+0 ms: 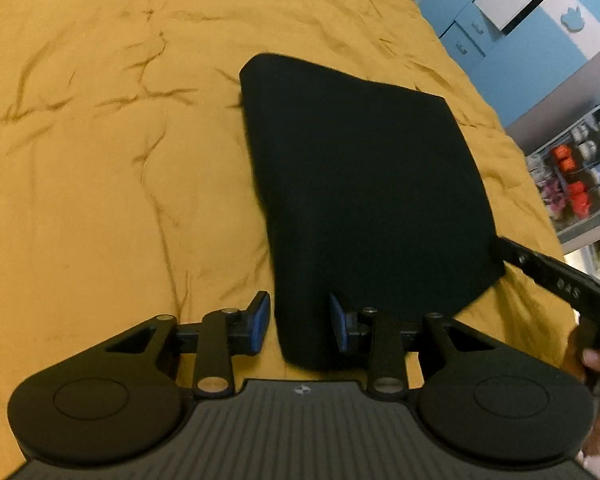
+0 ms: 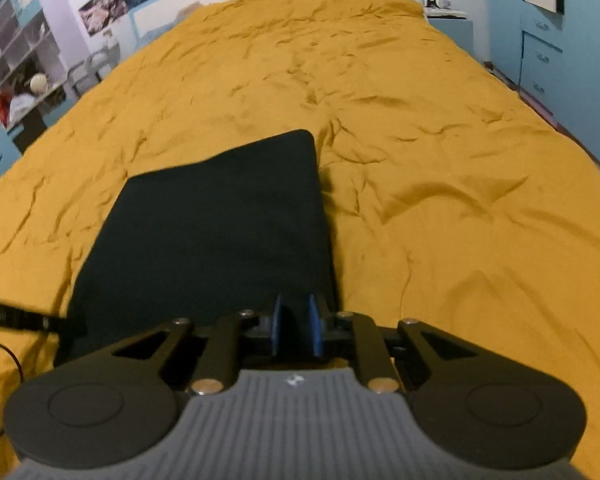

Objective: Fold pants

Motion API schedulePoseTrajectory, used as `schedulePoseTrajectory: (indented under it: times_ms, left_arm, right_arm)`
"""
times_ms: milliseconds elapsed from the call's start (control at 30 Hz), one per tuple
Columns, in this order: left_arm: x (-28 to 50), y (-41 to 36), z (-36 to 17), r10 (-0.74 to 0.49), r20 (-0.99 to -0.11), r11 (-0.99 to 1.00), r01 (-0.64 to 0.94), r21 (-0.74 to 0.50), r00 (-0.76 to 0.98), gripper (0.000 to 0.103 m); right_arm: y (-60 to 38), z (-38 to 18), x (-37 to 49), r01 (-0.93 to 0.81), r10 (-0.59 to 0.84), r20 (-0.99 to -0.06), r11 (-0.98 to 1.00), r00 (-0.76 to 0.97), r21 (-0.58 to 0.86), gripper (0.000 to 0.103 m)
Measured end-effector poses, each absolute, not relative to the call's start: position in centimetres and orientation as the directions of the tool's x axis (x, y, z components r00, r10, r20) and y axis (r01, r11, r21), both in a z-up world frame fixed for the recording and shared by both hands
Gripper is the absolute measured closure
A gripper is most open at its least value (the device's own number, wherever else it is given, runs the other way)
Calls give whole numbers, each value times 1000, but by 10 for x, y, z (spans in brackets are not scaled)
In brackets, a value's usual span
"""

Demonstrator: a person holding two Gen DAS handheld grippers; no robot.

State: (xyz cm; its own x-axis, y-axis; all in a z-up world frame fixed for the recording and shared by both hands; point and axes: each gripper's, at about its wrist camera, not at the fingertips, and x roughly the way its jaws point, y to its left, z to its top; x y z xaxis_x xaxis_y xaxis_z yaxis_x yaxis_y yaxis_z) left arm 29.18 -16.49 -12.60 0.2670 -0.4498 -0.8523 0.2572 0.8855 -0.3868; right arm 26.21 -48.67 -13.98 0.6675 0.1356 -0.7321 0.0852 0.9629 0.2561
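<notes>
The black pants [image 1: 364,200] lie folded into a flat rectangle on the mustard-yellow bedspread [image 1: 100,140]. My left gripper [image 1: 300,322] is open, its blue pads [image 1: 260,320] astride the near left corner of the pants without pinching it. The right gripper's finger [image 1: 540,268] reaches the pants' near right corner in the left wrist view. In the right wrist view the pants [image 2: 212,232] lie ahead and to the left. My right gripper [image 2: 296,326] stands at their near right corner, its blue pads [image 2: 314,328] a narrow gap apart with dark cloth between them.
The yellow bedspread [image 2: 440,160] spreads far ahead and to both sides. Blue cabinets [image 2: 560,60] stand along the right wall. Shelves with clutter [image 2: 16,80] stand on the left. A wire rack of items [image 1: 580,168] stands beyond the bed's right edge.
</notes>
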Motion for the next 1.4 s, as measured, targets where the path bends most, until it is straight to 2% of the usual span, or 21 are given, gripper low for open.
schedulePoseTrajectory:
  times_ms: [133,267,300,400,467,600,700,933,1000,1067,1133,1167,1233,1300,1400]
  left_arm:
    - [273,-150,-120,-442,-856,881,309,-358,269,66]
    - [258,-148,-110,-385,-861,887,390,-247,331,65]
    - [257,-146,-107,-393,-847,889,385,-249,359,60]
    - [269,-138,-104,-467,-794,877,317,-360,390,52]
    - [283,-135,-108,-516,-761,857,253,-449,395,51]
    - [312,-148,-117,-499,-751,866,212,-453,432,51]
    - [329,-157,-134,-444,-795,895,174,-410,414,54]
    - [340,-152,-143,-409,-816,912,156,-379,409,56]
    - [344,-146,-139,-378,-822,924,122,-361,426,65]
    - [345,-139,-133,-351,-827,934,100,-343,440,68]
    - [348,-133,-128,-384,-811,919,99,-381,442,68]
    - [350,-131,-125,-402,-800,910,96,-404,445,68]
    - [354,-130,-121,-437,-777,891,101,-442,452,63]
    - [359,-135,-121,-454,-767,883,111,-457,453,53]
    - [368,-145,-127,-452,-778,885,107,-454,437,51]
  right_arm:
    - [-483,-135,255,78,129,-718,966,684,247,78]
    - [-482,-138,254,93,117,-720,965,684,245,76]
    - [-482,-139,253,100,116,-718,963,686,251,76]
    - [-484,-137,251,114,115,-705,956,700,269,75]
    - [-484,-134,250,116,106,-694,957,712,265,75]
    - [-484,-129,258,110,91,-680,963,728,246,75]
    - [-485,-136,267,116,81,-702,966,708,229,76]
    - [-493,-160,279,132,110,-736,956,668,263,75]
    - [-495,-160,281,135,115,-740,954,663,269,75]
    - [-497,-153,280,134,117,-737,953,666,272,75]
    - [-503,-145,280,141,124,-720,945,683,296,75]
    - [-507,-141,282,143,135,-710,937,691,317,70]
    - [-514,-139,290,152,159,-701,920,696,360,60]
    - [-520,-140,300,155,194,-698,902,690,404,59]
    - [-528,-148,314,171,246,-691,863,679,475,59]
